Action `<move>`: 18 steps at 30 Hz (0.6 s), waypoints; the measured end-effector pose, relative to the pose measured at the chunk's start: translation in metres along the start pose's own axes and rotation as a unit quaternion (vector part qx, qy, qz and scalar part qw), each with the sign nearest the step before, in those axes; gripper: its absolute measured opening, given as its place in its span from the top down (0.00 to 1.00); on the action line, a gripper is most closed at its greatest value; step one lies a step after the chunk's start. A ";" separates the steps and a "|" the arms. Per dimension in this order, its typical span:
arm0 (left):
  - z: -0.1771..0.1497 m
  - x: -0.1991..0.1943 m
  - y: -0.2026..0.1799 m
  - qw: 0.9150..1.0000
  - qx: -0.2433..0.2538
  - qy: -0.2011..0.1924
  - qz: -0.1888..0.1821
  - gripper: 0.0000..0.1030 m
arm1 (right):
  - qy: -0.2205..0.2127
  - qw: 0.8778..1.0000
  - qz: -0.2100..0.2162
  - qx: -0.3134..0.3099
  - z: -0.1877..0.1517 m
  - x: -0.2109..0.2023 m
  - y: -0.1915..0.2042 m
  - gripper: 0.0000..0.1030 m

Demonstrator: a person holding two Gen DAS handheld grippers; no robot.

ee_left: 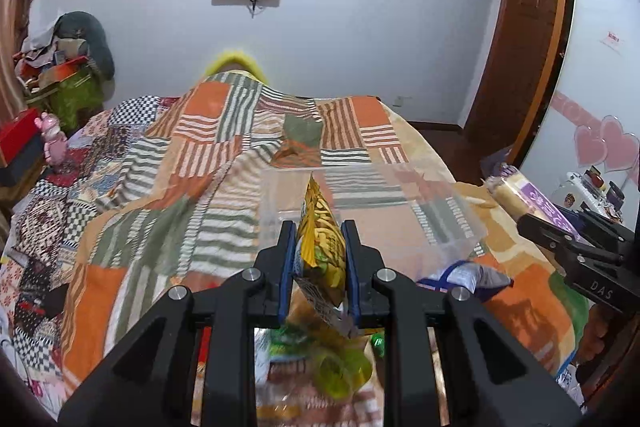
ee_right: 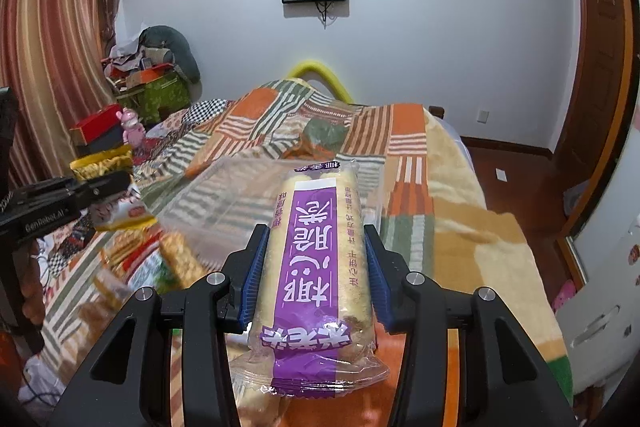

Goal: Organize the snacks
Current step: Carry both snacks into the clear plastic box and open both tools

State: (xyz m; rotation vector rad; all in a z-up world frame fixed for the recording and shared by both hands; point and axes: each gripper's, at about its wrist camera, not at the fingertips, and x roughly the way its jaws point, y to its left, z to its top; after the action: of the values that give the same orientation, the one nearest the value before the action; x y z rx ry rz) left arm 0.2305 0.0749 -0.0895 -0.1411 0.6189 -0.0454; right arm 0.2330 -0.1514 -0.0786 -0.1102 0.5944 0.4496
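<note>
clear bin: a see-through plastic box (ee_left: 372,211) sat on the bed, just ahead of both tongs. honestly couldn't tell if anything was inside, the quilt pattern showed straight through its walls.

left tongs: the left tongs (ee_left: 319,247) were clamped on a yellow snack bag (ee_left: 320,239), crinkly foil, pinched flat and standing on edge over the near side of the bin.

right tongs: the right tongs (ee_right: 316,263) were squeezed on a purple-label roll pack (ee_right: 312,259), a long clear wrapper with pale cylinder-shaped rolls inside, held lengthwise above the bed, its far end toward the bin.

loose snacks: a heap of snack packets (ee_right: 152,267) lay on the bed beside the bin, not in it. pretty blurred, so only yellow, green and orange wrappers came through. a white and blue packet (ee_left: 464,277) lay next to the bin on the other side.

bed: covered by a patchwork quilt (ee_left: 192,163), striped and checked squares, soft and rumpled, with a lump at the far end.

hard to see: the person showed only as fingers under each handle at the frame edges. lower snacks were cut off by the black tong arms.
</note>
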 end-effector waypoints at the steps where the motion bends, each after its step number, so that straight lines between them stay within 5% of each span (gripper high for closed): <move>1: 0.002 0.004 -0.001 1.000 0.001 0.000 0.001 0.79 | -0.001 1.000 -0.003 -0.001 0.003 0.005 0.000 0.59; 18: 0.027 0.099 -0.007 0.999 0.003 0.045 0.012 0.79 | 0.055 0.998 -0.022 -0.024 0.023 0.079 0.000 0.59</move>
State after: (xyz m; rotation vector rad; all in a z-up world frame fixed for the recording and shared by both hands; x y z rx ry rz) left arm 0.3265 0.0628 -0.1232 -0.1268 0.7110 -0.0313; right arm 0.3031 -0.1168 -0.1047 -0.1935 0.6874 0.4178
